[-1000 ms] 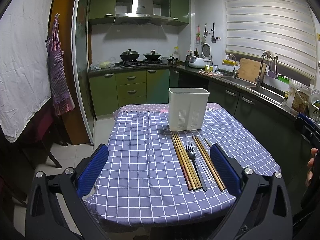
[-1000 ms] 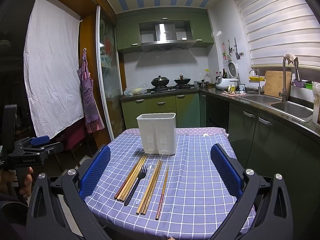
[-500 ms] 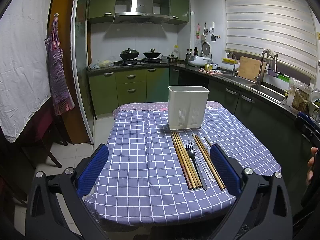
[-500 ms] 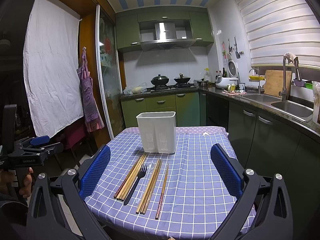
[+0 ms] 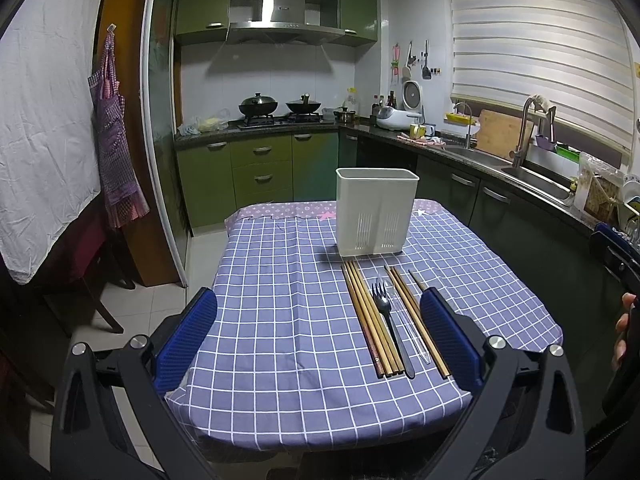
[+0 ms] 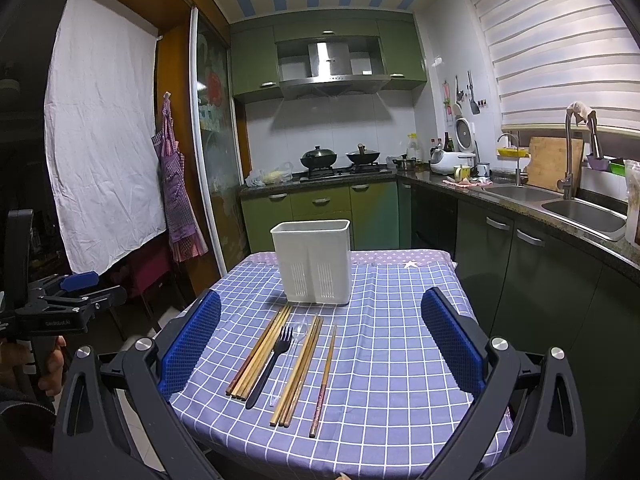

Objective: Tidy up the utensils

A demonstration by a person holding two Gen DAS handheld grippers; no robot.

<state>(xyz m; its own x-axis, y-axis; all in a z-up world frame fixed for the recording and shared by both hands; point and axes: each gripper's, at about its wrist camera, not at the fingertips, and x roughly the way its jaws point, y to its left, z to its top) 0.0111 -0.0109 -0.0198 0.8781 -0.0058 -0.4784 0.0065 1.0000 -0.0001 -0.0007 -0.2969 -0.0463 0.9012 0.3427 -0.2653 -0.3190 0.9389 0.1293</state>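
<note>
A white slotted utensil holder [image 5: 376, 212] [image 6: 314, 260] stands upright at the far middle of the table. In front of it lie several wooden chopsticks [image 5: 370, 318] [image 6: 260, 354], a black plastic fork [image 5: 386, 318] [image 6: 270, 362], a clear plastic spoon [image 5: 408, 328] [image 6: 290, 354] and one separate red-tipped chopstick [image 6: 324, 380]. My left gripper [image 5: 320, 338] is open and empty, held short of the table's near edge. My right gripper [image 6: 320, 344] is open and empty, also above the near edge.
The table wears a purple checked cloth [image 5: 280, 300] [image 6: 400, 340]. Green kitchen cabinets [image 5: 260, 176] stand behind, and a counter with a sink [image 6: 576, 208] runs along the right. A white sheet [image 5: 40, 120] and an apron hang at the left.
Both views have shifted only slightly; the left gripper has drifted a little nearer the table. The utensils and the holder have not moved.
</note>
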